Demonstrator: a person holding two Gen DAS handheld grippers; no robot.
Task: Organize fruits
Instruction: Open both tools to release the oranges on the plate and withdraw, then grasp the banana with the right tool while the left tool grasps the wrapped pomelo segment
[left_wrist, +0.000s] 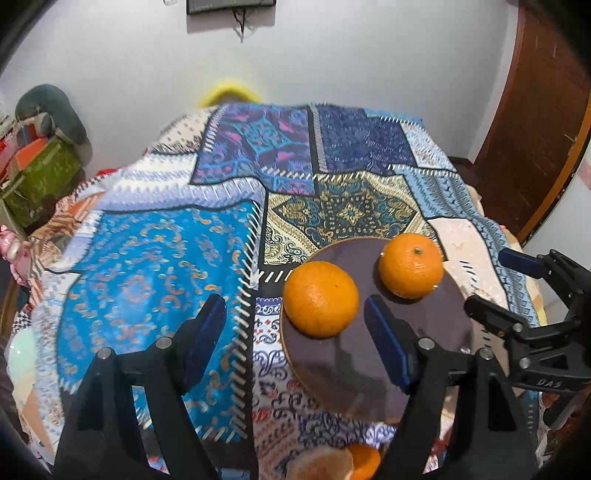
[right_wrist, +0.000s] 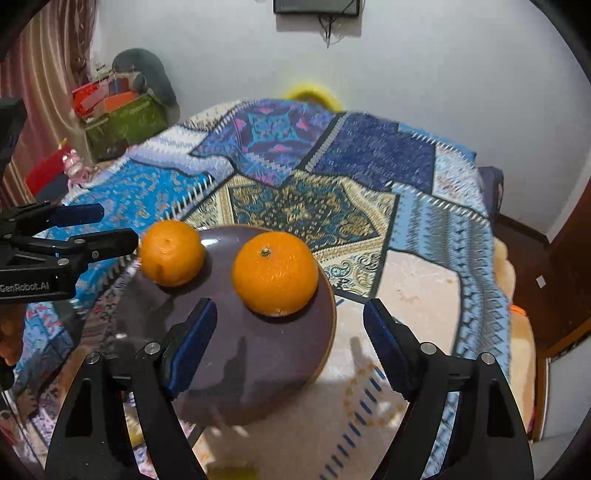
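Two oranges sit apart on a dark round plate. In the left wrist view one orange lies at the plate's left edge and the other orange at its far side. In the right wrist view they show as a left orange and a right orange. My left gripper is open and empty, just short of the near orange; it also shows in the right wrist view. My right gripper is open and empty over the plate's right side; it also shows in the left wrist view.
A patchwork cloth covers the table. More orange fruit lies at the near table edge. A green box with clutter stands left of the table. A brown door is at the right.
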